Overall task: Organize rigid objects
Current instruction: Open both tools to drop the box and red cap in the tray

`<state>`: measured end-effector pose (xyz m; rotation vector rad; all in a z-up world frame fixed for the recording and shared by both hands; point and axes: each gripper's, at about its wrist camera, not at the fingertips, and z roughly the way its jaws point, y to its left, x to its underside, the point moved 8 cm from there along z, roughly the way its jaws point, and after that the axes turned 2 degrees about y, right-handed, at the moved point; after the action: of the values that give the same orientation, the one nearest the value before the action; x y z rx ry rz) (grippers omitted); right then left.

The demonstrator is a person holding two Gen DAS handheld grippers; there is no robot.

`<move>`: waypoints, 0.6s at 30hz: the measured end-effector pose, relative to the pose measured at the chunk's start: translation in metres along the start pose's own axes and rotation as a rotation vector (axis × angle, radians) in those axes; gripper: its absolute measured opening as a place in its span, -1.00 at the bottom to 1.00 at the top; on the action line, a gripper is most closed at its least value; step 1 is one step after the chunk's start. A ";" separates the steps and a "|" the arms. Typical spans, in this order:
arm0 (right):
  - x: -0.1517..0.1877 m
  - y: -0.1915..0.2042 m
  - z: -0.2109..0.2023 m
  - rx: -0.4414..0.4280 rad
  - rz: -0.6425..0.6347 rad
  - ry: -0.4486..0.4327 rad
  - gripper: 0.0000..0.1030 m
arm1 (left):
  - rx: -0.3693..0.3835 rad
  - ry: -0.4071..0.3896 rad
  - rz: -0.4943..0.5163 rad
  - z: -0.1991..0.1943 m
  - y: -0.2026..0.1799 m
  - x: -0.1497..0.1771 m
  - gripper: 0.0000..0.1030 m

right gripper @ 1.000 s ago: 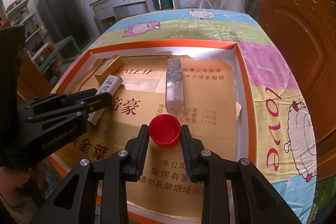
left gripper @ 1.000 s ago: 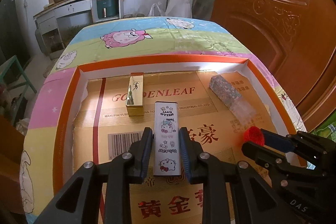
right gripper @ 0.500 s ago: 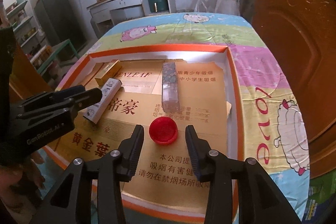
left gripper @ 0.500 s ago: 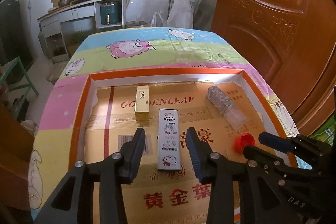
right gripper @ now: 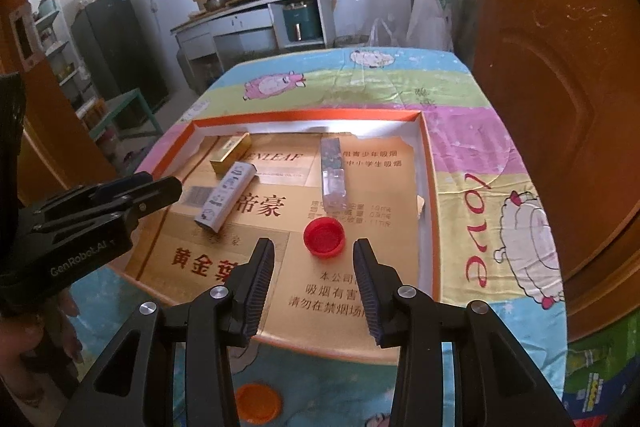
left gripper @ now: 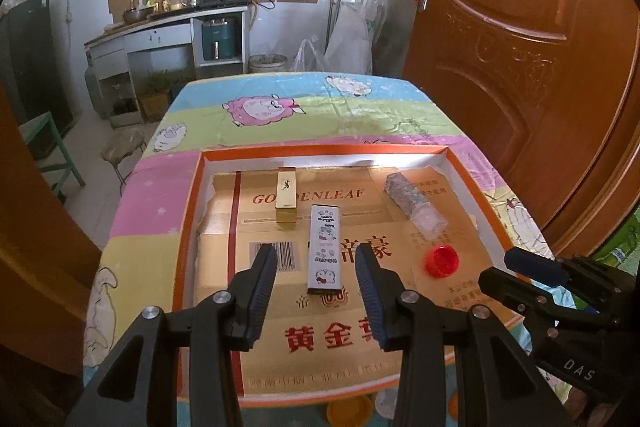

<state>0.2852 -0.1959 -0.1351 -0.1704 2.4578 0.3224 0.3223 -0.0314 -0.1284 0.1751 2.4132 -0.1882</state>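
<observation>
A shallow orange-rimmed tray point(left gripper: 186, 227) lined with printed cardboard holds the objects. A white cartoon-print box point(left gripper: 325, 249) lies flat ahead of my left gripper point(left gripper: 314, 249), which hovers above it, open, its pads clear of the box. A red bottle cap point(right gripper: 324, 237) rests just beyond my right gripper point(right gripper: 313, 245), also open and empty. Farther back lie a gold box point(left gripper: 286, 198) and a speckled, clear-ended long box point(left gripper: 414, 205). Each gripper shows in the other's view: the right gripper point(left gripper: 500, 269) and the left gripper point(right gripper: 168, 187).
The tray sits on a table under a cartoon sheep cloth point(left gripper: 264, 107). A brown wooden door point(left gripper: 520, 47) stands close on the right. A green stool point(left gripper: 52, 147) and a kitchen counter point(left gripper: 168, 27) lie beyond. An orange disc point(right gripper: 258, 403) lies below the near edge.
Both grippers opened, the left letting go of the white box and the right of the red cap. Both then drew back and up; the objects stayed in the tray.
</observation>
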 end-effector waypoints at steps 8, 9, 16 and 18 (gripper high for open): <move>0.010 0.006 -0.027 0.009 0.001 -0.020 -0.18 | 0.001 -0.014 -0.009 -0.025 0.002 0.010 -0.21; 0.011 0.007 -0.029 0.009 0.002 -0.022 -0.18 | 0.000 -0.015 -0.011 -0.028 0.003 0.012 -0.21; 0.024 0.011 -0.049 0.021 0.001 -0.032 -0.18 | -0.004 -0.034 -0.021 -0.050 0.007 0.025 -0.21; 0.027 0.014 -0.054 0.024 0.001 -0.034 -0.18 | -0.005 -0.031 -0.020 -0.055 0.008 0.030 -0.21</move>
<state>0.2294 -0.1986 -0.1086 -0.1522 2.4271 0.2937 0.2657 -0.0117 -0.1083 0.1454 2.3846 -0.1929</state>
